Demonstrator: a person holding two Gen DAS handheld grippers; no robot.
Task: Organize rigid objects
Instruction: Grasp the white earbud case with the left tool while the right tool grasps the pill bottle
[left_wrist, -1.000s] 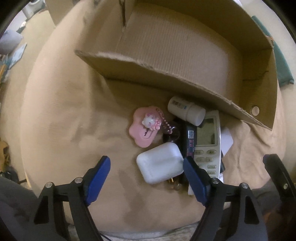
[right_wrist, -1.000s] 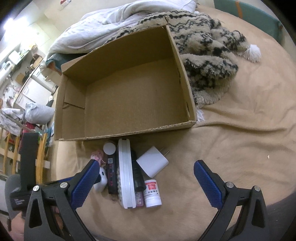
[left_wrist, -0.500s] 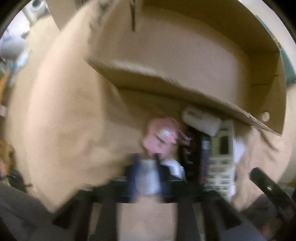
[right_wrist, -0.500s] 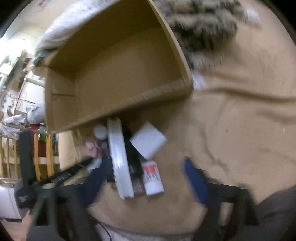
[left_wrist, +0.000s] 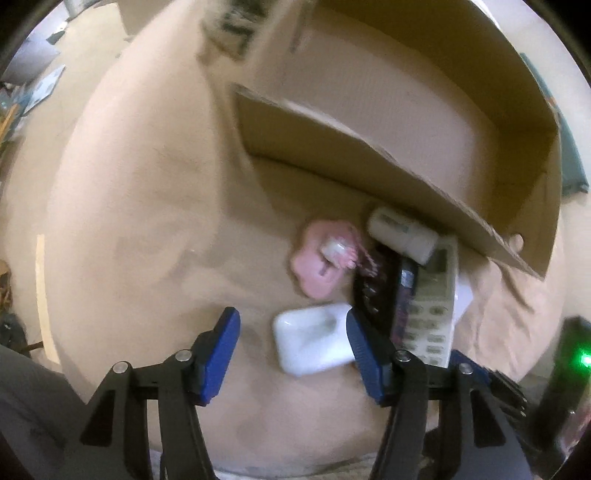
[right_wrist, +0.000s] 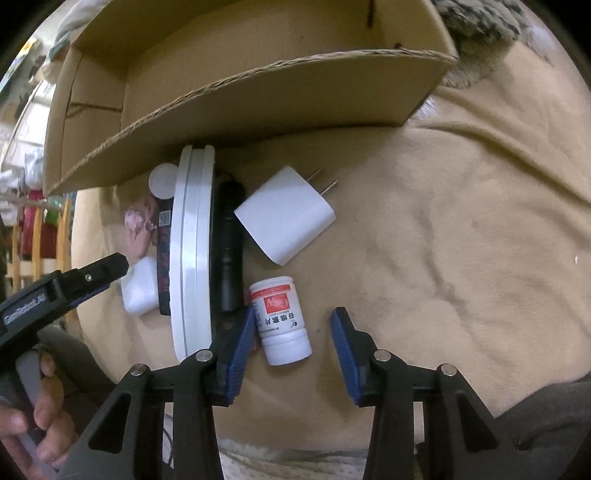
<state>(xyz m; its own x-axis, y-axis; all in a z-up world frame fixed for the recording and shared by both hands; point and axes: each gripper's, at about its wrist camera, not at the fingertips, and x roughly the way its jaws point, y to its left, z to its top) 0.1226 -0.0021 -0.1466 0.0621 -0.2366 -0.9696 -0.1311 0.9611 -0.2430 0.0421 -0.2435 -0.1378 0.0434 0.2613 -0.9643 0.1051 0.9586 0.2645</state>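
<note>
Left wrist: left gripper (left_wrist: 291, 341) jaws spread around the white case (left_wrist: 313, 343), right pad touching its edge, gap on the left; smooth rigid shell, likely light and slippery, so pinch its flat sides, long axis across the jaws. Right wrist: right gripper (right_wrist: 293, 345) jaws spread, pill bottle (right_wrist: 281, 320) between them nearer the left pad, lying with cap toward the camera, long axis along the fingers; light, stiff, may roll, so grip mid-body.

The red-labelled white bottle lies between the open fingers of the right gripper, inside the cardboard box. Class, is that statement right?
Not quite. The right wrist view shows the red-labelled white bottle lying between the open fingers of the right gripper, but on the tan blanket in front of the cardboard box, not inside it.
</note>
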